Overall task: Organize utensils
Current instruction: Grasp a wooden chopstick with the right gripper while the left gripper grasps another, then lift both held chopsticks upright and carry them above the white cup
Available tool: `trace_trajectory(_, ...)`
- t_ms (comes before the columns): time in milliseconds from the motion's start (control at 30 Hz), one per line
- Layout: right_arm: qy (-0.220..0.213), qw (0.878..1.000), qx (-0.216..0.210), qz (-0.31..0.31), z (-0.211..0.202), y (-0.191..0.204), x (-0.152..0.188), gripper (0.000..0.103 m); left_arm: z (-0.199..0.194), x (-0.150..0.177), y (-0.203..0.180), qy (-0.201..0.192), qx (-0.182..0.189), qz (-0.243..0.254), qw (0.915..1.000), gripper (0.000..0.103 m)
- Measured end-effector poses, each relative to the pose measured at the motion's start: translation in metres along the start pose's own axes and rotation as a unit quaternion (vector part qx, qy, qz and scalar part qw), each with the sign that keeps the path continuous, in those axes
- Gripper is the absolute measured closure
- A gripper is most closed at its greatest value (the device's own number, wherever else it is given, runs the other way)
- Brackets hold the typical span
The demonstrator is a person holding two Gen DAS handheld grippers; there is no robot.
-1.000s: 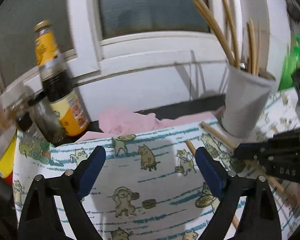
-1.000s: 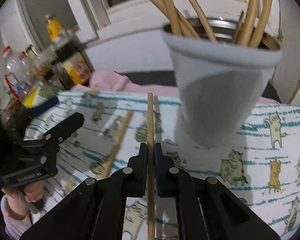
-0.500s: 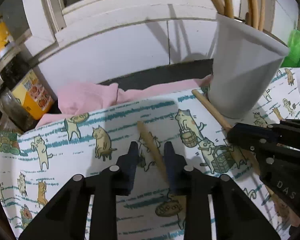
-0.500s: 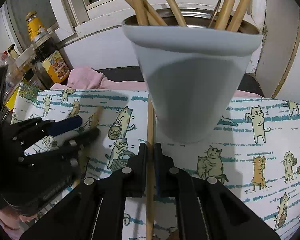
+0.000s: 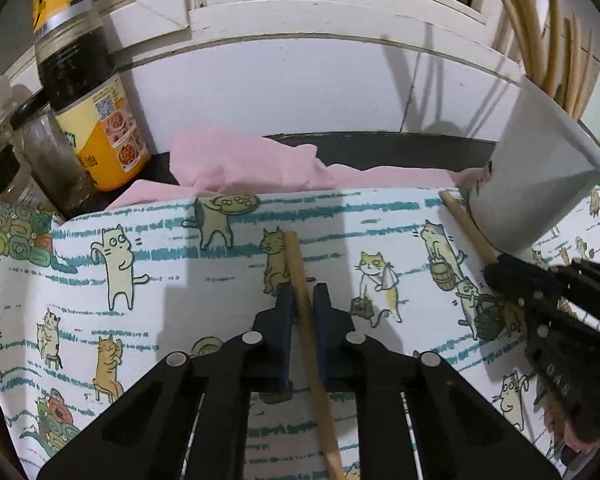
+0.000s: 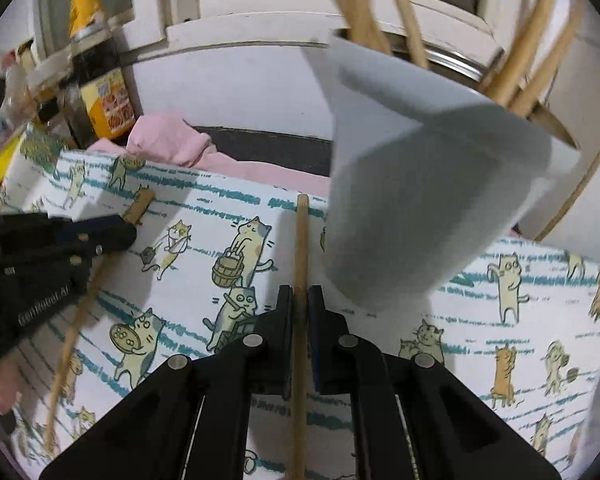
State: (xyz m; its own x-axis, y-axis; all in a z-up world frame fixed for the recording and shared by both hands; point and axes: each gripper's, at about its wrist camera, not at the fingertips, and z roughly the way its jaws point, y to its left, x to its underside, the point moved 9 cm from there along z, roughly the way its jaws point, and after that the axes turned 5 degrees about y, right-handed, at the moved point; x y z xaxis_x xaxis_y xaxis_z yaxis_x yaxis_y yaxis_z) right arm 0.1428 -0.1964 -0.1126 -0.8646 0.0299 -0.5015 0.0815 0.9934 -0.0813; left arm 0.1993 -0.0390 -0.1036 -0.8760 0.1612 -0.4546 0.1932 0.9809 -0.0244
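Two wooden chopsticks lie on a cat-print cloth (image 5: pixel 140 240). My left gripper (image 5: pixel 303 294) is shut on one chopstick (image 5: pixel 296 264), whose tip points toward the wall. My right gripper (image 6: pixel 300 294) is shut on the other chopstick (image 6: pixel 301 240), just left of a grey utensil cup (image 6: pixel 412 200) holding several chopsticks. The cup also shows at the right of the left wrist view (image 5: pixel 536 184). Each gripper shows in the other's view, the right one (image 5: pixel 500 270) and the left one (image 6: pixel 120 232).
A dark sauce bottle (image 5: pixel 84 92) and small jars (image 5: pixel 40 160) stand at the back left. A pink cloth (image 5: pixel 240 164) lies bunched behind the cat-print cloth, against the white window sill wall (image 5: pixel 300 80).
My left gripper moved over the loose chopstick and closed on it; it was wide open a second ago. My right gripper stays shut on its chopstick and has shifted left of the cup.
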Motion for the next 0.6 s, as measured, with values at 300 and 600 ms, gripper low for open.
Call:
trace_trajectory(300,0.0,1.0,-0.007,-0.004,-0.003,0.003,-0.002,0.095,-0.006,0.01,0.006,0.006,-0.018,-0.007,0.9998,0.084)
trace_trajectory(600,-0.009,1.0,-0.006,-0.012,0.0,0.005,-0.008,0.095,0.001,0.006,-0.002,0.022,0.045,-0.015,0.9986,0.095)
